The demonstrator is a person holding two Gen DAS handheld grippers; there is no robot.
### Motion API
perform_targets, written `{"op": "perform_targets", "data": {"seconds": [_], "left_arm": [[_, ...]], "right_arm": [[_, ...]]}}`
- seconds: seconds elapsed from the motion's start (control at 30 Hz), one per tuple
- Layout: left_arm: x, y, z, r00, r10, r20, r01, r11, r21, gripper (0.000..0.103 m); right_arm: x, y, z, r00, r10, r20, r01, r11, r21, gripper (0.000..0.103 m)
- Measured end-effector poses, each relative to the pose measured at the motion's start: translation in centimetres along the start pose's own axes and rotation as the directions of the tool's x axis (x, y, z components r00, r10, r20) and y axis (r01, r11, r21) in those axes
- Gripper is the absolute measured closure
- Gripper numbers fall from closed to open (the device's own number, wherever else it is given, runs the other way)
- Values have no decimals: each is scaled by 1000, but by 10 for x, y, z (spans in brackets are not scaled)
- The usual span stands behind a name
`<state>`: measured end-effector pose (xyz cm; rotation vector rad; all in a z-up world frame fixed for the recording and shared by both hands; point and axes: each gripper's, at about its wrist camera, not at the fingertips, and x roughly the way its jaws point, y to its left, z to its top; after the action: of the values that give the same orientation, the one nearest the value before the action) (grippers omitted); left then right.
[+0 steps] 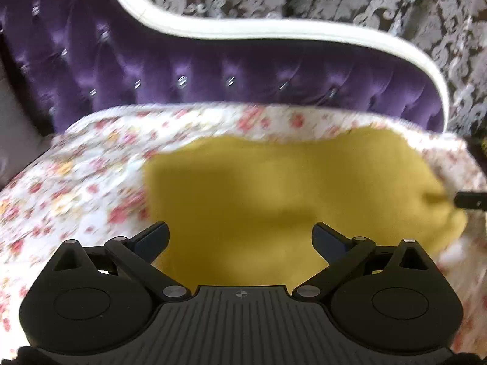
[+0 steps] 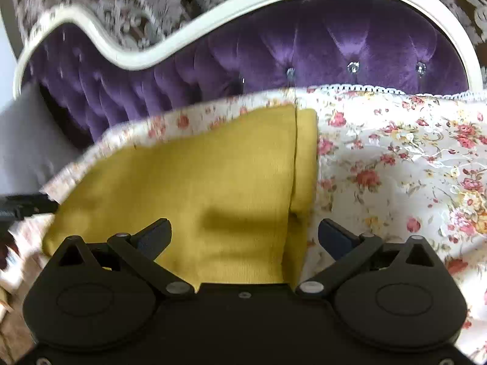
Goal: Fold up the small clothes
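Observation:
A mustard-yellow knit garment lies flat on the floral bedspread. My left gripper hangs just above its near edge, open, with nothing between the fingers. In the right wrist view the same garment shows a folded layer with a seam line along its right side. My right gripper is open over the garment's near right edge. Its left fingertip is above the yellow cloth and its right fingertip is above the bedspread. A dark part of the other gripper shows at the garment's right end.
A purple tufted headboard with a white curved frame stands behind the bed. Patterned grey curtain hangs beyond it. The bedspread stretches left of the garment in the left wrist view and right of it in the right wrist view.

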<state>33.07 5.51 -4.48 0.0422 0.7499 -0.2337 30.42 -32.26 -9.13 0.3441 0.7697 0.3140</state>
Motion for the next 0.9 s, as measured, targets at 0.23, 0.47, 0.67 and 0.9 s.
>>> {"op": "perform_targets", "data": {"seconds": [0.23, 0.47, 0.67, 0.9], "left_arm": [[40, -35, 14, 998, -62, -21, 61, 997, -42, 1], [75, -50, 2, 998, 23, -57, -20, 999, 43, 1], [76, -52, 2, 998, 37, -53, -34, 998, 61, 1], [77, -53, 3, 998, 40, -43, -37, 998, 55, 1]], "right_arm": [[17, -20, 9, 997, 69, -24, -67, 996, 58, 1], [32, -36, 11, 987, 161, -31, -155, 978, 139, 0], [49, -52, 20, 961, 277, 1, -269, 931, 245, 0], [70, -58, 36, 940, 340, 32, -334, 896, 292, 0]]}}
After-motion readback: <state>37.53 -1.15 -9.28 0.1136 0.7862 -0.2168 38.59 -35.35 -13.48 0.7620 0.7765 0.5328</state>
